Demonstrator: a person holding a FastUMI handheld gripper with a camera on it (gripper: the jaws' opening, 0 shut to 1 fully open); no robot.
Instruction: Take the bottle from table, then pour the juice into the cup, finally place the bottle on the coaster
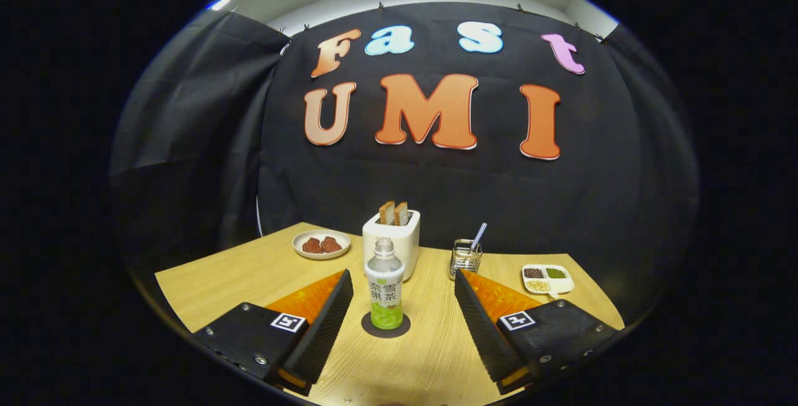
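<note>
Tabletop [249, 281]: bottle [384, 294] on coaster [369, 330], fingers [324, 319] apart.

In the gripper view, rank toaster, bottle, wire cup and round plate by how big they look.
1. Bottle, standing on the coaster between the open gripper's fingers.
2. Toaster; the bottle is nearer the camera, so true order is unsure.
3. Round plate.
4. Wire cup.

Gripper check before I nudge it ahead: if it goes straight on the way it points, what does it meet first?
Most likely the bottle, upright on the coaster between the open gripper's fingers; the toaster stands behind it.
</note>
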